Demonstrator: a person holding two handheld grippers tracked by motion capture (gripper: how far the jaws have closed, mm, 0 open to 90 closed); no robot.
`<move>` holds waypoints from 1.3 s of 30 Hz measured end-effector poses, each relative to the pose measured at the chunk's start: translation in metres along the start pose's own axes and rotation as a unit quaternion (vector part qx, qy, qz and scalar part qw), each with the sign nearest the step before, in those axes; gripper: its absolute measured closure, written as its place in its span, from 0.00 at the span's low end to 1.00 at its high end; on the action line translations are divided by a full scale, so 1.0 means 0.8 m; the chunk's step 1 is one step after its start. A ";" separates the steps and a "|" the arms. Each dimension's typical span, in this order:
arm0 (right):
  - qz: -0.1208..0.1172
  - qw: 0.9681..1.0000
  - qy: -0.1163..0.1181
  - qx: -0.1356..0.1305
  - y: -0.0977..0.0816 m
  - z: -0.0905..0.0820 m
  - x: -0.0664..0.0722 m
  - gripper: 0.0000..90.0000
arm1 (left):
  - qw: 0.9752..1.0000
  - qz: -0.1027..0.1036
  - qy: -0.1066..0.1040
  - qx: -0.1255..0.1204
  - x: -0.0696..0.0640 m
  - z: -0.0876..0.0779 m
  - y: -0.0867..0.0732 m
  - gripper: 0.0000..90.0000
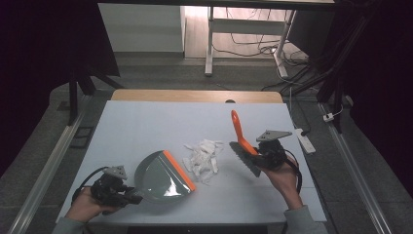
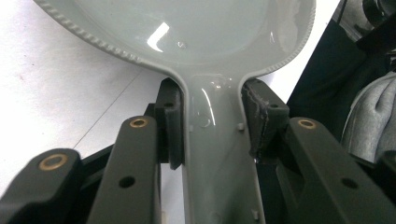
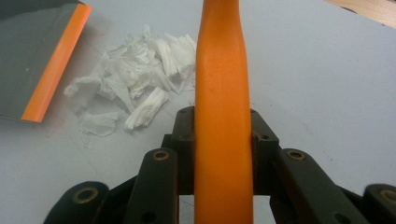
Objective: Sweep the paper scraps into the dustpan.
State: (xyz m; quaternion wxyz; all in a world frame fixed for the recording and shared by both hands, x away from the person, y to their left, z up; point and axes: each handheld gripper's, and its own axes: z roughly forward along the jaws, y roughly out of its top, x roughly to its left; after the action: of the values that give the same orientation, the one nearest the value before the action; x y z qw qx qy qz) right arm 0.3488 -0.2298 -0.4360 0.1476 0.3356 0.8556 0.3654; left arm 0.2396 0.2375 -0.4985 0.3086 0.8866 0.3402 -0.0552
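The left gripper [image 1: 127, 197] clamps its jaws on the handle of the grey dustpan [image 1: 163, 175], holding its orange lip toward the white paper scraps [image 1: 202, 157] heaped mid-tabletop [image 1: 146, 122], ready to catch them. The right gripper [image 1: 255, 155] grasps the orange-handled brush [image 1: 242, 142] just beyond the pile, bristles tilted for a sweep toward the pan.

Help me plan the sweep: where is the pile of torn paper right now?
In the high view the paper scraps lie mid-table on the white cover, just right of the dustpan and its orange lip, and left of the brush.
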 end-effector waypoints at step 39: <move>0.022 0.998 -0.051 0.032 0.063 0.100 -0.033 0.78 | 1.000 -0.002 -0.013 0.015 0.005 0.012 0.003 0.69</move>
State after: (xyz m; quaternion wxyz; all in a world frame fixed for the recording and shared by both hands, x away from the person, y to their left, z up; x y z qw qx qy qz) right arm 0.4310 -0.1804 -0.4544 0.1726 0.3770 0.8507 0.3233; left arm 0.2454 0.2326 -0.5064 0.2994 0.8896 0.3373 -0.0725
